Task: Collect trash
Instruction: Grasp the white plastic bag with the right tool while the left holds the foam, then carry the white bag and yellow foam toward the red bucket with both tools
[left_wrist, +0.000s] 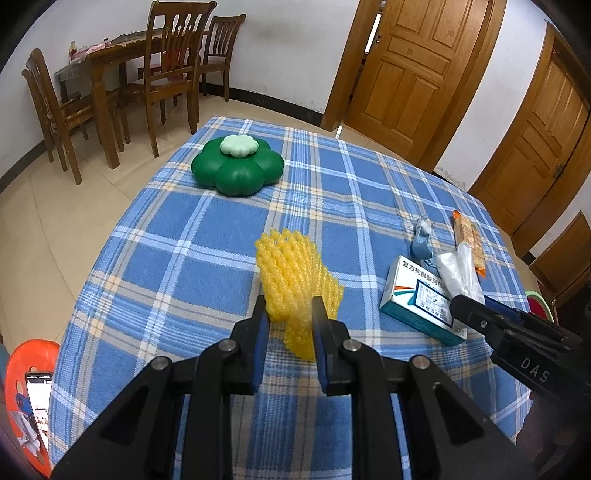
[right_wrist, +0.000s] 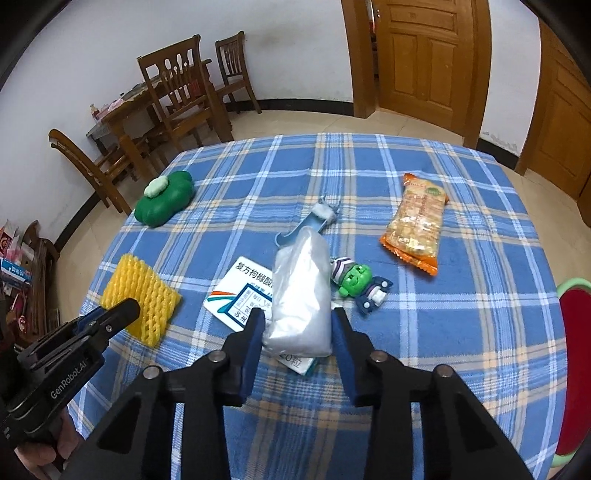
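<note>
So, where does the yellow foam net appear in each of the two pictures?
Left wrist view: the yellow foam net sits low at centre, its near end pinched between the left gripper fingers.
Right wrist view: it lies at lower left, with the left gripper on its near edge.
Shared landmark: the green flower-shaped container, beyond the net in both views.
</note>
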